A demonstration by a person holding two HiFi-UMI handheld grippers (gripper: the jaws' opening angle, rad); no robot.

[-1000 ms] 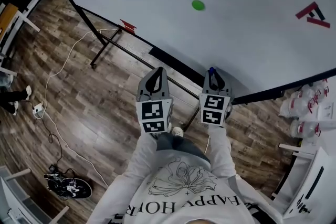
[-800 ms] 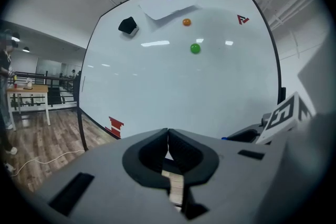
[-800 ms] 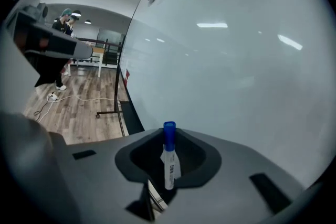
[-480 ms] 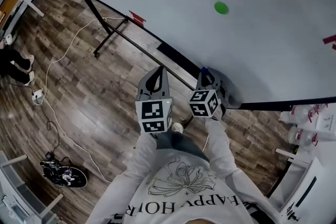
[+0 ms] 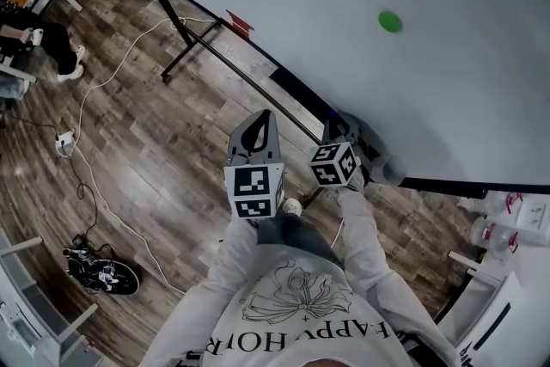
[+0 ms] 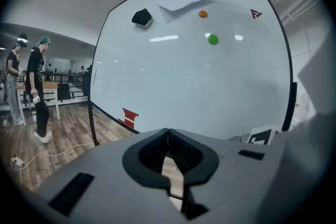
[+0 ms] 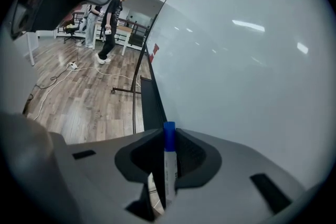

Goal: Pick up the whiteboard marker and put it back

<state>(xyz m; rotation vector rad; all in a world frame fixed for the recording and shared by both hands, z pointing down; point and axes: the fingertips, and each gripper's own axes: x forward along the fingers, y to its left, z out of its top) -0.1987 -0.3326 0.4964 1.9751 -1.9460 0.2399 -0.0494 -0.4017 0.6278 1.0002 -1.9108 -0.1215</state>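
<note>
Between the jaws of the right gripper (image 7: 169,132) sits the whiteboard marker (image 7: 169,170). It's pinched by its white body, with the blue cap (image 7: 169,131) poking out past the tips toward 12 o'clock. So the marker's long axis runs straight along the line the gripper points, cap first. Those jaws have just been opening a hair, but the marker is between them and looks properly held, not loose. Right past the cap, in the right gripper view, the dark ledge (image 7: 152,102) along the bottom of the whiteboard (image 7: 247,60) starts and runs off toward 11 o'clock. That's pretty much the same line as the marker, just slightly left of it. I'd guess that's the whole game for the next bit: the pen is already close to parallel with the ledge, so it mostly needs to go down and a touch to 11 before letting go. The board itself fills everything from 12 round to 4 o'clock. The left gripper (image 6: 168,131) has its jaws pressed together on nothing. In the head view it hangs over the wood floor (image 5: 146,150) at 9 o'clock from the right one, further from the ledge. So the right hand is clearly the nearer one, and the one doing the job.
</note>
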